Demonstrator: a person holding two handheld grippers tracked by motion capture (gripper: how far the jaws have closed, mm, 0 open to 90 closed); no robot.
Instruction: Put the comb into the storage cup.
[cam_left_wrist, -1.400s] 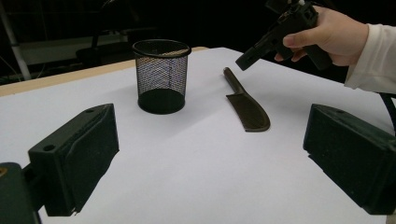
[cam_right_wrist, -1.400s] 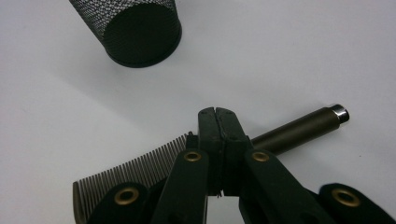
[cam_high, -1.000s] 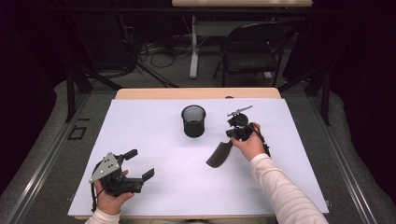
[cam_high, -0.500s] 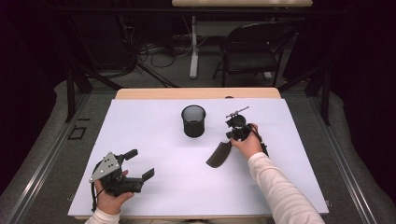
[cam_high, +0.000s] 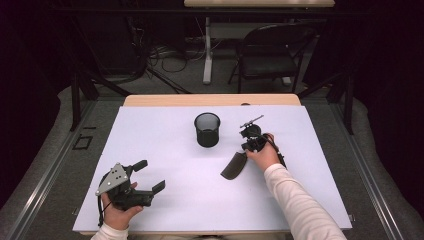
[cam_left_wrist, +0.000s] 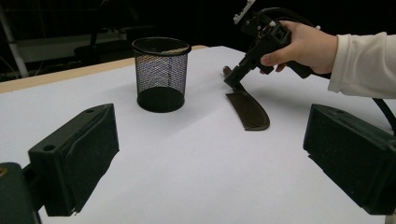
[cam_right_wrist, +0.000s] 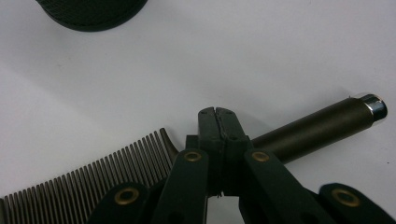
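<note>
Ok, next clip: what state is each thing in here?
Comb: lying flat on the table, gripped near its handle.
Mesh cup: upright, nothing seen inside.
Right gripper: shut on the comb.
Left gripper: open, holding nothing, resting near the table's front edge.

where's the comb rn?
High view: the comb lies on the white table cover, right of centre, just front-right of the mesh cup, with the right gripper shut on its handle end.
</note>
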